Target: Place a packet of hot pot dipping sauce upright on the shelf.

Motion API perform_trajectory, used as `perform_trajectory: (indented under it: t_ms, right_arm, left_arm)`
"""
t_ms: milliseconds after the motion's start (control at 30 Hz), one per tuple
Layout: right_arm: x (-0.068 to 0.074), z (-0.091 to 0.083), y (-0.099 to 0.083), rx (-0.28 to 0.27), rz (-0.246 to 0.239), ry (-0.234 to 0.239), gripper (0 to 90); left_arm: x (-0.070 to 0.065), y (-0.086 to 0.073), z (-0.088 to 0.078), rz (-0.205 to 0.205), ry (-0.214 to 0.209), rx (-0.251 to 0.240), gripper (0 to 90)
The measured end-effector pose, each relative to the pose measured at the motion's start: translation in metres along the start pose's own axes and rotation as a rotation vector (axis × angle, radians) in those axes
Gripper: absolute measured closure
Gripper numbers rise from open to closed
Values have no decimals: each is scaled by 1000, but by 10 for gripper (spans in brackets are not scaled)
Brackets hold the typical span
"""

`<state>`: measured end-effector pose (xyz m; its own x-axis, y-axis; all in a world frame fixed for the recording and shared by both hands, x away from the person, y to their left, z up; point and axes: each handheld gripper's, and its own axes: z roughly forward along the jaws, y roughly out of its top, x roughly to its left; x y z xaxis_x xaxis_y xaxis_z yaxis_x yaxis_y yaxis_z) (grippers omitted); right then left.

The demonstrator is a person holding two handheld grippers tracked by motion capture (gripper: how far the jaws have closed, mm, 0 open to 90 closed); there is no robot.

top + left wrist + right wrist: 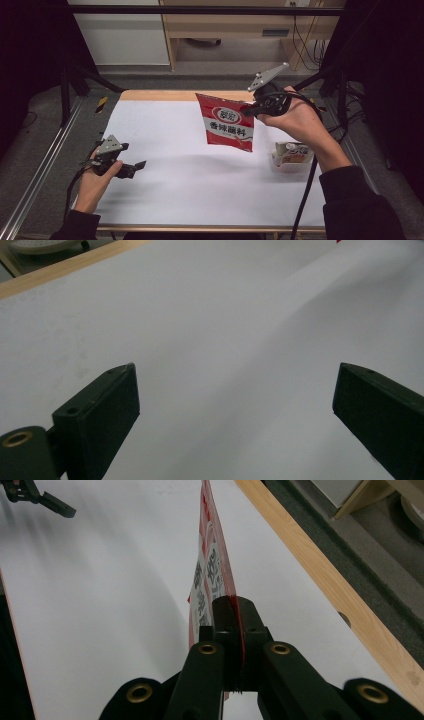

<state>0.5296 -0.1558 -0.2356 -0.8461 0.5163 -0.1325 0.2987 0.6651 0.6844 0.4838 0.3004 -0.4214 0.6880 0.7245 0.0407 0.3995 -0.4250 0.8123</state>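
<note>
Your right gripper (pixel 248 109) is clamped on the edge of the red seasoning packet (pixel 227 123), which hangs clear above the white table (pixel 190 185) with nothing blocking it, the white tray (pixel 292 156) just right of and below the packet, and your left gripper (pixel 139 165), jaws apart and empty, well left of it.

The red packet (pixel 227 122) looks like thin plastic film, glossy, with a printed white label; in the right gripper view its edge (pixel 220 565) shows as a slim, shiny sheet. The table (pixel 190 185) wears a smooth, matt white cover that reads as paper or laminate, with a pale wood strip (pixel 150 95) at its far edge. Both the left gripper (pixel 140 164) and right gripper (pixel 246 111) are matt black plastic with brass-coloured inserts, each topped by a dull grey plate. The small tub (pixel 291 156) looks like printed plastic or card
</note>
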Motion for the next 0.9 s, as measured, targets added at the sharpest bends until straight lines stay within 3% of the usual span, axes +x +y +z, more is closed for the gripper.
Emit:
perform_trajectory:
  t_ms: [400,900]
  right_arm:
    - [-21,-14,-5,17,19,-24,900]
    - [-52,-51,-9,21,14,-62,899]
  left_arm:
    - [-1,0,1,4,-1,5,45]
    - [-1,-2,4,7,2,20,45]
